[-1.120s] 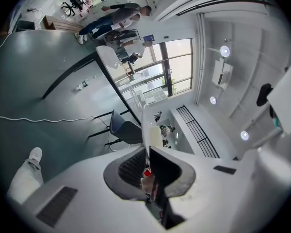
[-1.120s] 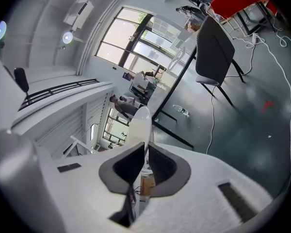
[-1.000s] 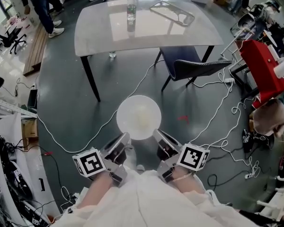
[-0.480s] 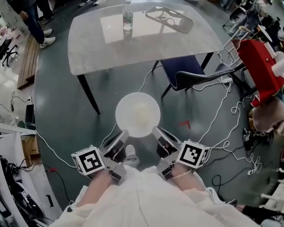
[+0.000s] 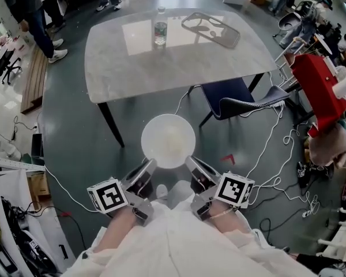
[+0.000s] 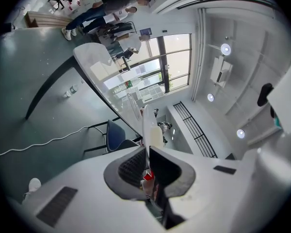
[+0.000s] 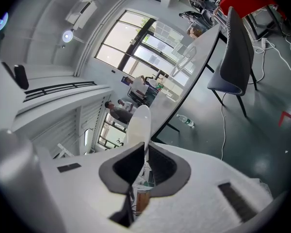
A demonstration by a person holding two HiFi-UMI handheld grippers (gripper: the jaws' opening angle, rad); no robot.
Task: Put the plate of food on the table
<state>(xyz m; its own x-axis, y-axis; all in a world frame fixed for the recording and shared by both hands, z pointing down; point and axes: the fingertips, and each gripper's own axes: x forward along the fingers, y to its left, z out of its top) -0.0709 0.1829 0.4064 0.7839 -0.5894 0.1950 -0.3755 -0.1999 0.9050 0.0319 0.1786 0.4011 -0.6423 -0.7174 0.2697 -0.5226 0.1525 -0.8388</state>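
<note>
Grey stone-look table [image 5: 161, 56] ahead, well apart from plate; near half bare, likely landing spot. Dark blue chair [image 5: 233, 91] at its right corner. Round white plate [image 5: 168, 140] held level over floor, pale food faint at centre. Left gripper [image 5: 149, 166] and right gripper [image 5: 190, 161] each pinch near rim, one per side, likely for balance. Clear plastic water bottle [image 5: 160, 26] on table's far side.

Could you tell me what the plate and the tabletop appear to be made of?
The plate looks like white plastic or foam, matte, with a thin rim. The tabletop seems polished grey stone or a laminate copy: it carries bright reflections.
</note>
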